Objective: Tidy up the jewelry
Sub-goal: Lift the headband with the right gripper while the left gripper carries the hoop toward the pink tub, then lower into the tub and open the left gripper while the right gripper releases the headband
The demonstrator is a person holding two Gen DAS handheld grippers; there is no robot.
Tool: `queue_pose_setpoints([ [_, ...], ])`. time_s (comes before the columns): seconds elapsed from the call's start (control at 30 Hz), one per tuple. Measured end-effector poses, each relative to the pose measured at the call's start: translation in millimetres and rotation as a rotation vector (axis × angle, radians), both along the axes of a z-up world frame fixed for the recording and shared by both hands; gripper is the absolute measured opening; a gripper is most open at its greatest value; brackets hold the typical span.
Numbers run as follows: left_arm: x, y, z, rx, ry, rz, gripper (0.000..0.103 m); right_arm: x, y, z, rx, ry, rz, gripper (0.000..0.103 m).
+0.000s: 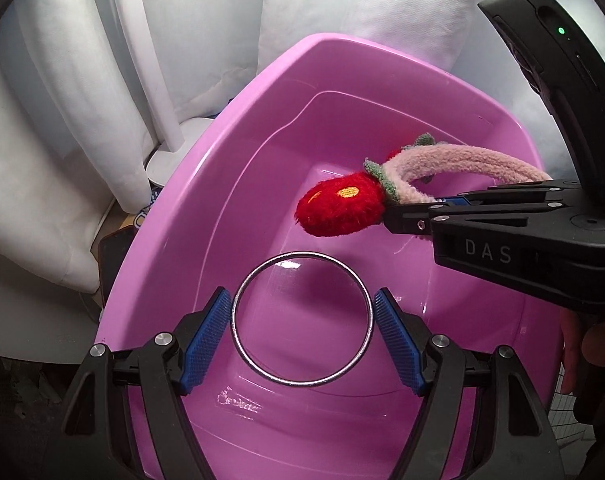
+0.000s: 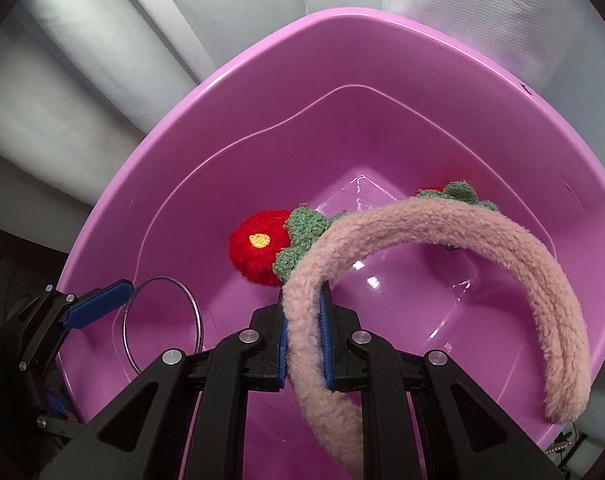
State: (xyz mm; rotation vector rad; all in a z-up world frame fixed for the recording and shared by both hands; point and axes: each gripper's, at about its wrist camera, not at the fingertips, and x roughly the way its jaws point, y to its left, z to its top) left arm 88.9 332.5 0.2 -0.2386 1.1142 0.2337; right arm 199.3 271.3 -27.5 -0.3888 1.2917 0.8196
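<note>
L gripper [image 1: 301,322]: fingers apart w/ metal bangle [image 1: 301,318] between the blue pads, above pink tub [image 1: 206,184]. R gripper [image 2: 304,338]: fingers clamped on pink fuzzy headband [image 2: 442,240]; its red flower [image 2: 256,252] sits just beyond the tips, over tub interior, right of bangle.

Bright, even light; glare spots on the pink tub [image 2: 382,120] floor; fisheye bending and dark vignette at corners.

Pink tub [image 1: 174,208], silver bangle [image 1: 238,344], pink headband [image 2: 482,248] w/ red strawberries [image 2: 254,248].
</note>
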Motion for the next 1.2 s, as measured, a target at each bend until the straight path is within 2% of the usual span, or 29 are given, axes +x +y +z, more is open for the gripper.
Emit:
queue_pose_setpoints([
  [0.17,0,-1,0,0.008,0.006,0.001,0.071,8,19,-3,-0.021,0.003,-0.009,0.013],
  [0.4,2,0,1,0.012,0.014,0.001,0.073,3,14,2,-0.040,0.007,-0.022,0.015],
  [0.43,2,0,1,0.018,0.019,0.003,0.074,4,11,3,-0.042,0.010,-0.024,0.019],
  [0.47,3,-2,2,0.023,0.021,0.005,0.083,4,10,2,-0.045,0.009,-0.030,0.028],
  [0.53,3,-1,4,0.028,0.012,0.015,0.093,6,9,1,-0.048,0.007,-0.044,0.035],
  [0.6,2,1,5,0.028,0.015,0.022,0.094,8,6,1,-0.048,-0.001,-0.051,0.039],
  [0.7,-1,6,3,0.012,0.025,0.037,0.094,10,2,1,-0.048,-0.004,-0.061,0.039],
  [1.2,-9,-5,11,0.058,-0.007,0.041,0.094,6,-8,5,-0.014,-0.015,-0.070,0.039],
])
